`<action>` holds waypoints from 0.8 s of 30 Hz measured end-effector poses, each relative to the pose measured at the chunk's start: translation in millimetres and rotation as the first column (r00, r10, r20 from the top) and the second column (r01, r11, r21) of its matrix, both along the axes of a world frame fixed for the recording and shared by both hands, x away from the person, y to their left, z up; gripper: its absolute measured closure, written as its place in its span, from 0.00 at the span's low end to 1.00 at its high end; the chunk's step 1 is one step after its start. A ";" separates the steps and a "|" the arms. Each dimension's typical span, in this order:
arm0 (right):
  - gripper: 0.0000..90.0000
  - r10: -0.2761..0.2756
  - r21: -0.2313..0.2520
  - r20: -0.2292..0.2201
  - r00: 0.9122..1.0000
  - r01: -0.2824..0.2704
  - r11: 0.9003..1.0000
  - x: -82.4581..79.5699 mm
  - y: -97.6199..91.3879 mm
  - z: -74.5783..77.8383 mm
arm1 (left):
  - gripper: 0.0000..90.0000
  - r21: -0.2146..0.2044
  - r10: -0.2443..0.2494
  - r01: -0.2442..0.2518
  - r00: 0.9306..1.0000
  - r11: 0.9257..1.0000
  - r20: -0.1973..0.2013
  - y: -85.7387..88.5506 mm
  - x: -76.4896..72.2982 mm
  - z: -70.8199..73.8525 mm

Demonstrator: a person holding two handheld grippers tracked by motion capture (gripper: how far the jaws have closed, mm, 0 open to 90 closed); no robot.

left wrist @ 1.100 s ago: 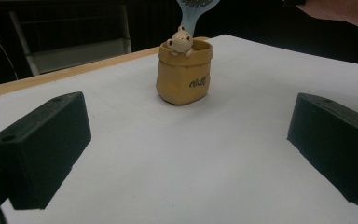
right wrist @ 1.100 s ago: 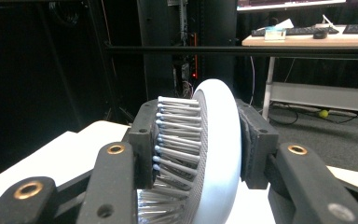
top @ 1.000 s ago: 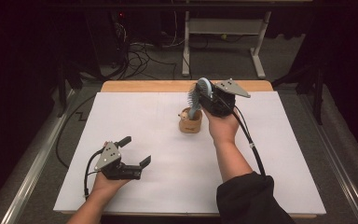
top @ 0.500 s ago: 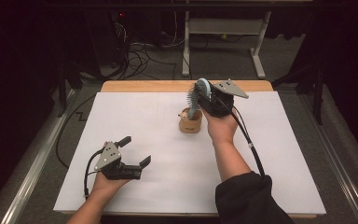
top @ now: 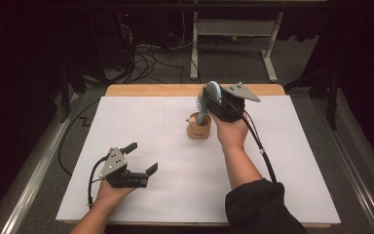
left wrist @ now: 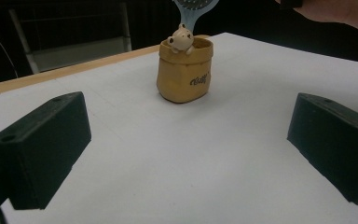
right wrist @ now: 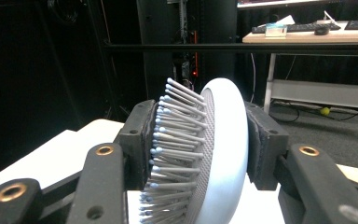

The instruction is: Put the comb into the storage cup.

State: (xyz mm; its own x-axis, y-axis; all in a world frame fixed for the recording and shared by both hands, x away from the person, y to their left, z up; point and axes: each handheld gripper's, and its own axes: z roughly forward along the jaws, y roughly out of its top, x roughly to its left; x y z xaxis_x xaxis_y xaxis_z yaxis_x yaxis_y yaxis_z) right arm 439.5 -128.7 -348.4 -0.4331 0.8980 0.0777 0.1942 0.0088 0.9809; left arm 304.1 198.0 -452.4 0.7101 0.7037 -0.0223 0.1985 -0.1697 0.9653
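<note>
A pale blue hairbrush [top: 203,101] stands upright with its handle down in a small tan pot [top: 199,128] at the back middle of the white sheet. My right gripper [top: 209,95] is shut on the brush head [right wrist: 223,149]: one pad meets the bristle tips, the other the smooth back. Its jaws have just been opening, with the brush still between them. The pot [left wrist: 182,70] has a little bear figure [left wrist: 181,37] at its rim. My left gripper [top: 141,157] rests open near the front left, with nothing between its fingers [left wrist: 42,144].
A white sheet [top: 175,190] covers the table, with a wooden edge [top: 151,89] along the back. Behind the table lie floor cables [top: 146,53] and a white desk frame [top: 233,34]. A metal rail [top: 34,180] runs along the left side.
</note>
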 end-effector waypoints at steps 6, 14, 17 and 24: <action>0.55 0.004 0.001 -0.009 1.000 -0.004 1.000 1.3 -1.7 0.3 | 0.00 0.001 -0.003 0.003 1.000 1.000 -0.004 0.2 0.2 -0.2; 0.53 -0.001 0.000 -0.021 1.000 0.001 1.000 3.1 -4.8 0.8 | 0.00 0.001 -0.005 0.005 1.000 1.000 -0.006 0.0 0.5 -0.4; 0.53 -0.002 -0.001 -0.024 1.000 0.002 1.000 3.6 -5.7 0.9 | 0.00 0.000 -0.005 0.005 1.000 1.000 -0.006 0.1 0.7 -0.5; 0.52 -0.009 -0.006 -0.032 0.999 0.009 1.000 4.7 -7.9 1.0 | 0.00 0.000 -0.007 0.007 1.000 1.000 -0.006 0.1 0.6 -0.4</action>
